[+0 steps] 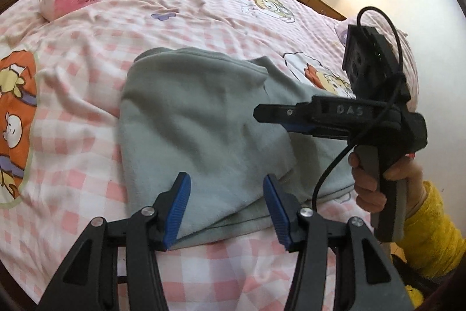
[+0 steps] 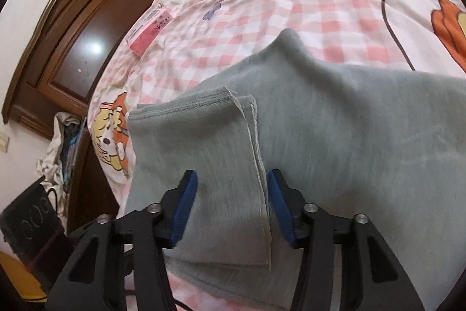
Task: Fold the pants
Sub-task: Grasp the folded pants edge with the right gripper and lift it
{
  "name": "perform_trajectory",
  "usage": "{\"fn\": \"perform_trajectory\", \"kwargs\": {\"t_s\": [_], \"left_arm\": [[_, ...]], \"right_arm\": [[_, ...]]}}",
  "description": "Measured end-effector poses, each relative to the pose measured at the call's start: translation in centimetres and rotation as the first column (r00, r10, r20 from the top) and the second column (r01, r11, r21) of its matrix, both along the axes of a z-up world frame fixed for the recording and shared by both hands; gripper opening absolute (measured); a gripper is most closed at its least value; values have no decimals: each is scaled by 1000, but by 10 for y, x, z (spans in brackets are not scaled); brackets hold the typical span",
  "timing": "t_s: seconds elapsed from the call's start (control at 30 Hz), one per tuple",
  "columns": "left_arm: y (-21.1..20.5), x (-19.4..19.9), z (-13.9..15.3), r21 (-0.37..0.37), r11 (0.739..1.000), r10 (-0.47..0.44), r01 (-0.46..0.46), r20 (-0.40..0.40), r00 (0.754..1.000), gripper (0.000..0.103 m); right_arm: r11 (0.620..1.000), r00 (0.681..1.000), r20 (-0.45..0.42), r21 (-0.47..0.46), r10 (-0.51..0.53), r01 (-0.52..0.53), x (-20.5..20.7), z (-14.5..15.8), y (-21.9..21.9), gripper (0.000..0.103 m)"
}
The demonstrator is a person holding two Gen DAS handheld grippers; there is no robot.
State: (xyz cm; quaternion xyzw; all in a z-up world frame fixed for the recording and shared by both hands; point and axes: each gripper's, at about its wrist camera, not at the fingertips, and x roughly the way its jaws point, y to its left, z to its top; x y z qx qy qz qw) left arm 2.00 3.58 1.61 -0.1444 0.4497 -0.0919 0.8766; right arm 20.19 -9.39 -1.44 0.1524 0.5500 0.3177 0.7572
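Left gripper [image 1: 226, 209] hovering with jaws spread wide over the near edge of the grey pants [image 1: 204, 130], gripping nothing. Right gripper [image 2: 231, 206] likewise gaping wide above a folded hem flap of the pants [image 2: 335, 136], closing on nothing. Hand [image 1: 375, 179] in a yellow sleeve [image 1: 434, 229] gripping the right tool's handle. Pants lying folded in a thick bundle near the near edge of the pink checked bedspread [image 1: 87, 83]. Pink tissue pack [image 1: 72, 0] resting well apart, toward the far side by the wooden headboard [image 2: 87, 48].
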Motion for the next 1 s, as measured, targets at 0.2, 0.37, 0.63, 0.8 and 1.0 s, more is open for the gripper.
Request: {"fn": "perform_trajectory", "kwargs": {"t_s": [0.2,0.37,0.63,0.8,1.0], "left_arm": [[2,-6,5,6,1000,18,-18,10,1000,55],[11,-9,8,-12,998,54,-54,17,998,55],[31,-23,21,-22,992,128,-127,51,991,55],[40,-26,30,-35,988,153,-151,68,986,55],[39,-28,38,-27,988,153,-151,92,984,55]], "right_arm": [[1000,1000,-9,9,-7,7,-3,4,0,22],[999,1000,-9,32,-18,18,-6,12,3,17],[990,998,32,128,-60,55,-18,47,-12,6],[977,996,33,199,-87,79,-26,75,-25,6],[960,990,65,259,-128,107,-32,109,-45,6]]}}
